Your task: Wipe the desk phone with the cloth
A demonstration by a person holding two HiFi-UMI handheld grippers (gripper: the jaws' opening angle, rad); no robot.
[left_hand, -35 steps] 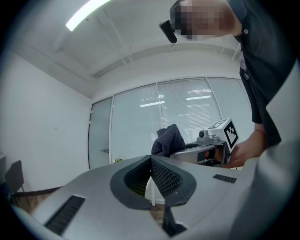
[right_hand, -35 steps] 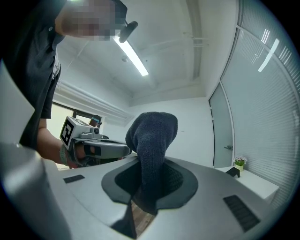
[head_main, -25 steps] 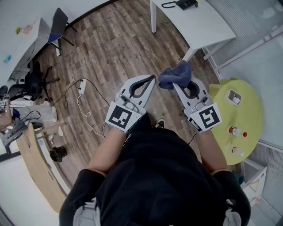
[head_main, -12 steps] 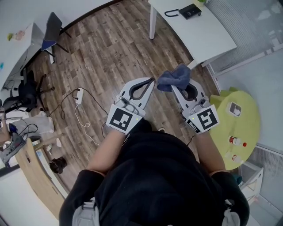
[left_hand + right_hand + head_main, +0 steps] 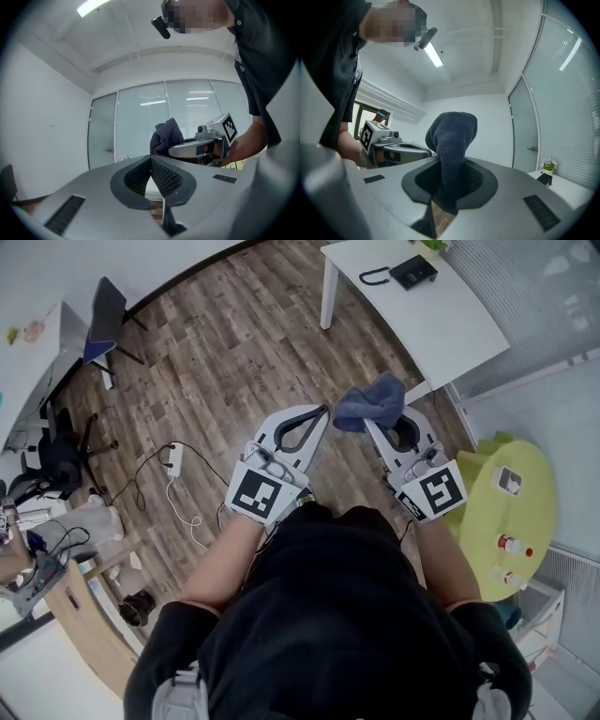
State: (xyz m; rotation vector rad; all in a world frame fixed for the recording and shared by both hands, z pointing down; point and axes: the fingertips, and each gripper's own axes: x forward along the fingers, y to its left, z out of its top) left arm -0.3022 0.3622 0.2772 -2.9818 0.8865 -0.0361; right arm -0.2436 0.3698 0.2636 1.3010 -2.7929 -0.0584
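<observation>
Right hand-held gripper (image 5: 450, 185): your jaws are clamped on the cloth (image 5: 452, 136), which bunches up past the tips.
Left hand-held gripper (image 5: 151, 171): jaws pressed together, nothing between them.
Cloth: in the air over the floor (image 5: 244, 343) at your 12 o'clock, well apart from the bench (image 5: 441, 320).
Desk phone (image 5: 412, 270): on the bench at your 1 o'clock, near its far edge.
Progress: cloth in grip, done. No contact with the phone yet; I'd judge the whole wipe is left.
</observation>
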